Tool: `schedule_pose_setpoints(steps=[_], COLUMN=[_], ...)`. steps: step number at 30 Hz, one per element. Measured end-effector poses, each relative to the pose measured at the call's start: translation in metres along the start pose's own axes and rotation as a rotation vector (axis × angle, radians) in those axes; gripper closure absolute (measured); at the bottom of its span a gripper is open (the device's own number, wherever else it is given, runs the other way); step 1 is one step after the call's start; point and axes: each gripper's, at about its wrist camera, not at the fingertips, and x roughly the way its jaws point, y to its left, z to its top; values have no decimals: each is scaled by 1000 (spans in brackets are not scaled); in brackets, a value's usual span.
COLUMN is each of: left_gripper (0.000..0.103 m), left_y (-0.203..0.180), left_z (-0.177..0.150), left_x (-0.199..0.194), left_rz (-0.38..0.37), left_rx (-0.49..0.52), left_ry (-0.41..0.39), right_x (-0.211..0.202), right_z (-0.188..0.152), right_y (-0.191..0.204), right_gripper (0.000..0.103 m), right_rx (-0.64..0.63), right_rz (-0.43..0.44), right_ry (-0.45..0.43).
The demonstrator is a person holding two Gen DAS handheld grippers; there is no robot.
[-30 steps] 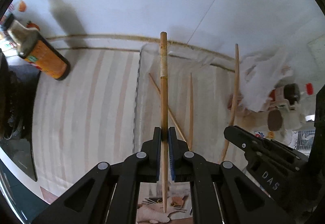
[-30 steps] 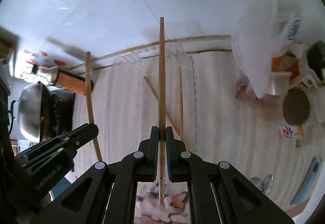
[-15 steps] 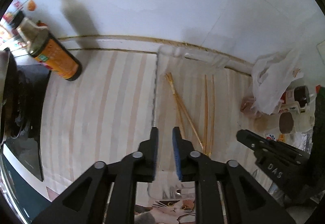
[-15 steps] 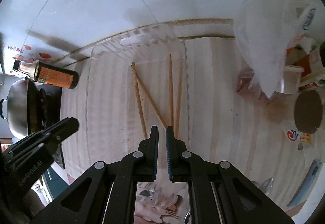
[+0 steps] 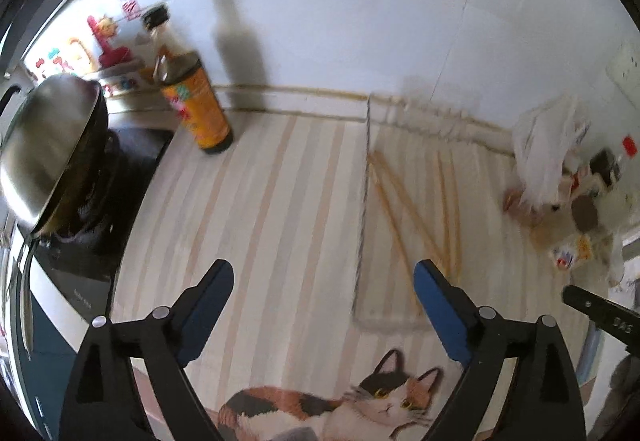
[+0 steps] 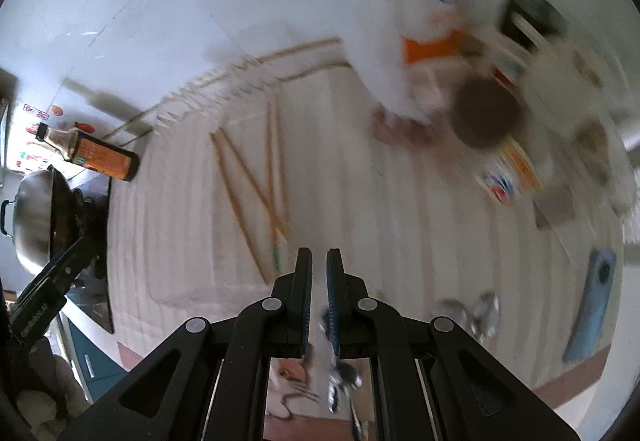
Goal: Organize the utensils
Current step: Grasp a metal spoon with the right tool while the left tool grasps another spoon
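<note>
1. Chopsticks (image 5: 416, 209) lie loose inside a clear tray (image 5: 362, 225) on the striped table (image 5: 260, 209), four in all, two crossing near their lower ends.
2. From the left wrist view the tray sits at about 1 o'clock of the left gripper (image 5: 324, 305), whose blue-padded jaws stand wide apart with nothing between them.
3. The right gripper (image 6: 319, 281) has its jaws nearly together, a narrow gap showing, and holds nothing; the chopsticks (image 6: 256, 181) lie at about 11 o'clock of it.
4. A sauce bottle (image 5: 192, 97) with an orange label stands at 11 o'clock of the left gripper, near the wall, with a steel wok (image 5: 48, 145) on the stove further left.
5. Spoons (image 6: 472, 315) lie blurred on the table at 3 o'clock of the right gripper, and a blue phone (image 6: 592, 293) rests beyond them.
6. A white plastic bag (image 5: 540, 145) and small jars crowd the table's right end.
</note>
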Motion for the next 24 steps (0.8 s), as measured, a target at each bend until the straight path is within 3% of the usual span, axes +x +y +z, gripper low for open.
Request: schedule_pose_setpoints(steps=[3,6,10,17,21,24], left_gripper=[0,0,0,0,0,0], left_y=[-1,-5,-12,-19,-22,-23], left_z=[-20,-42,-70,-123,-148,-155], left_x=[7,22,37,64,75,77], left_rz=[15,52,80,140,147,148], left_rx=[20,59,98,159,194,209], left_ry=[15,56,97,187,240,249], right_x=[4,15,43,78,80,76], right_z=[-28,-55,-101,-167,-184,-182], right_y=[-17,-33,-49,-38,-40,-45], right_gripper=[95,94,86,84,83,83], right_rx=[21,39,59,18,24,47], right_rz=[-18,-40,-43,-21,-73,-60], right_ry=[16,48,132,245,201,178])
